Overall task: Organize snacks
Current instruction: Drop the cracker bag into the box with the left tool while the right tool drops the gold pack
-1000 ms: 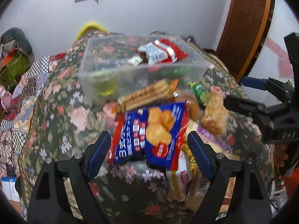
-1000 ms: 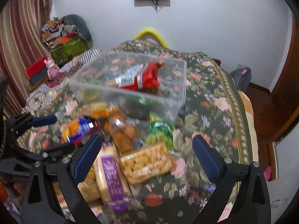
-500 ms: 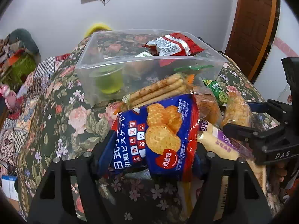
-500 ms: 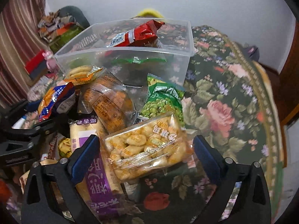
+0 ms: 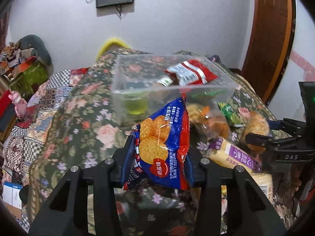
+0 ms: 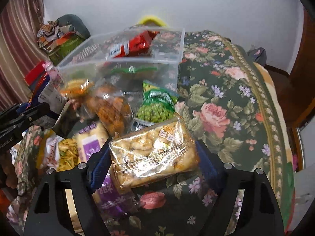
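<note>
Ahead of both tongs, a clear bin [image 5: 173,90] sits on the floral bed cover [image 6: 226,108]. The left tongs [image 5: 159,157] clamp a blue cracker packet [image 5: 163,149]. The right tongs [image 6: 153,157] clamp a clear biscuit bag [image 6: 153,155].

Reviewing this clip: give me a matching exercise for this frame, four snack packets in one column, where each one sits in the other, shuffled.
Things:
1. blue cracker packet
2. clear packet of golden puffs
3. red packet
4. green pea packet

Places:
A. inside the clear plastic box
B. clamped in the right hand-held gripper
C. lying on the floral cloth against the box
D. clamped in the left hand-held gripper

Pairs: 1-D, 2-B, 3-A, 4-C
</note>
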Demonstrator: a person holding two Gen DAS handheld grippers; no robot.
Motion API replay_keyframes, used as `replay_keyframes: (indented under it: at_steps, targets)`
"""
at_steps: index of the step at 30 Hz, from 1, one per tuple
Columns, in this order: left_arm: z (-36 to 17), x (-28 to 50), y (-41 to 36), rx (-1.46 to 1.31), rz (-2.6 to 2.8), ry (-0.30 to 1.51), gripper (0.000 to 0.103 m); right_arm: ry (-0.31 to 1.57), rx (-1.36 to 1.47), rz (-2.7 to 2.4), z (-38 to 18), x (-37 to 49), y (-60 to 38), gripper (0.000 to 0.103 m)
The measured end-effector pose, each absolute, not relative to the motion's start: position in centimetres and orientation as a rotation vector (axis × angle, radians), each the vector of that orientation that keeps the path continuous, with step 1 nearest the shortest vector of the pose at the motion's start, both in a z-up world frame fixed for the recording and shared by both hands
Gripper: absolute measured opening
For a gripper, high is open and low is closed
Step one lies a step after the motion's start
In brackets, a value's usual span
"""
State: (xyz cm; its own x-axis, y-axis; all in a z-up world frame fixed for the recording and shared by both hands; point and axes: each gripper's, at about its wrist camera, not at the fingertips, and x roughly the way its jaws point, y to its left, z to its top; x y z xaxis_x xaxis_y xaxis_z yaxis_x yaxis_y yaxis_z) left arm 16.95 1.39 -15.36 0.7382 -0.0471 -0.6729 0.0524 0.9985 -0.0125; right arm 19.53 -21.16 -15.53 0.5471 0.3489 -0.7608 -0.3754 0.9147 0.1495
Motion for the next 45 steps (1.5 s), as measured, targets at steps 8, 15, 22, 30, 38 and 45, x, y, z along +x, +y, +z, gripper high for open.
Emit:
replay_keyframes:
  at_steps: [8, 15, 22, 30, 38, 45]
  targets:
    - [-11.8, 16.0, 2.7, 0.005, -0.027, 0.647, 0.044, 0.803, -0.010, 0.440, -11.9, 20.1, -21.0, 0.079]
    - [-9.5, 17.1, 2.6, -0.003, -0.043, 0.597, 0.044, 0.723, -0.002, 0.465, -8.9, 21.1, -19.8, 0.079]
    - [-7.7, 19.1, 2.1, 0.022, -0.049, 0.555, 0.044, 0.673, -0.011, 0.478, -7.1, 22.5, -18.6, 0.079]
    - [-6.8, 22.7, 1.7, 0.043, -0.053, 0.524, 0.045, 0.665, -0.011, 0.486, -6.6, 25.6, -16.4, 0.079]
    - [-8.9, 27.0, 2.4, 0.008, -0.051, 0.586, 0.045, 0.706, -0.038, 0.487, -7.8, 28.9, -14.1, 0.079]
    - [-10.1, 29.9, 2.5, -0.007, -0.051, 0.604, 0.046, 0.732, -0.087, 0.465, -8.8, 31.1, -13.1, 0.079]
